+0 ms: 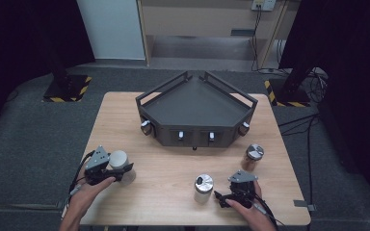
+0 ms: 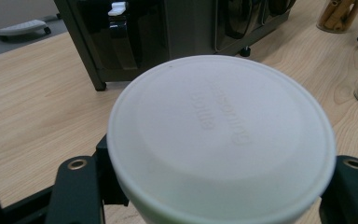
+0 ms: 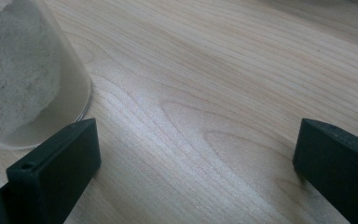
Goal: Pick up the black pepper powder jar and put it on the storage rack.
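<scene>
Left gripper (image 1: 118, 169): clenched on a white-lidded jar (image 1: 120, 163), held near the table's front-left corner; in the left gripper view the white lid (image 2: 221, 135) sits between the 2 black jaws.
Right gripper (image 1: 220, 196): jaws spread wide, nothing between them, low over the wooden table (image 1: 168, 163) near its front edge.
Powder jar (image 1: 203, 188): metal lid, upright, just left of the right gripper; its clear wall (image 3: 28, 79) stands beside one jaw in the right gripper view.
Cinnamon-stick jar (image 1: 253, 157): upright, right of centre, apart from both grippers.
Dark corner rack (image 1: 196, 113): at the table's far middle, 4 small containers along its front.
</scene>
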The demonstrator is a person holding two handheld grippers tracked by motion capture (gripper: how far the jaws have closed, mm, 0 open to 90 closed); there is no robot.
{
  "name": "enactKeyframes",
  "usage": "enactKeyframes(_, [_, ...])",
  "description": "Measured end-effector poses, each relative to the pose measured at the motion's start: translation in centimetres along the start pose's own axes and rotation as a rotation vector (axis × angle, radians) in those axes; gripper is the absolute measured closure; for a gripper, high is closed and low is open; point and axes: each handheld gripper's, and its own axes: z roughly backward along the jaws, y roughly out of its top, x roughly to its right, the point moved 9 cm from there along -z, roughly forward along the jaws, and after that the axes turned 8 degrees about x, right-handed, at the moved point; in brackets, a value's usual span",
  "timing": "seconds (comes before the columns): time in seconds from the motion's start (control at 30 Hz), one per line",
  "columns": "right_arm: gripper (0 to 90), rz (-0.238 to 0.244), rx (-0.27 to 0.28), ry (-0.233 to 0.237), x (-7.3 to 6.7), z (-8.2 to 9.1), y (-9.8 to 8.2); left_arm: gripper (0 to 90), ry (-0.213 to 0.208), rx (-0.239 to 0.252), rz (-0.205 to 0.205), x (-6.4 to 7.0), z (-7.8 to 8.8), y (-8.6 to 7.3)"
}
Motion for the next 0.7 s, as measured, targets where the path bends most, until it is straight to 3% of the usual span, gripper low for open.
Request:
enactKeyframes(0.1, [0.7, 0.000, 0.000, 0.000, 0.0, 0.0, 0.0, 32.5, 0.001, -0.010, -0.005, 0.1, -0.1, 0.2])
enactKeyframes(0.4, [0.7, 0.000, 0.000, -0.001, 0.0, 0.0, 0.0, 32.5, -0.049, 0.023, -0.006, 0.0, -0.3, 1.3])
enactKeyframes(0.7, [0.6, -0.002, 0.000, -0.001, 0.0, 0.0, 0.0, 32.6, -0.085, 0.021, -0.032, 0.0, -0.7, 2.7])
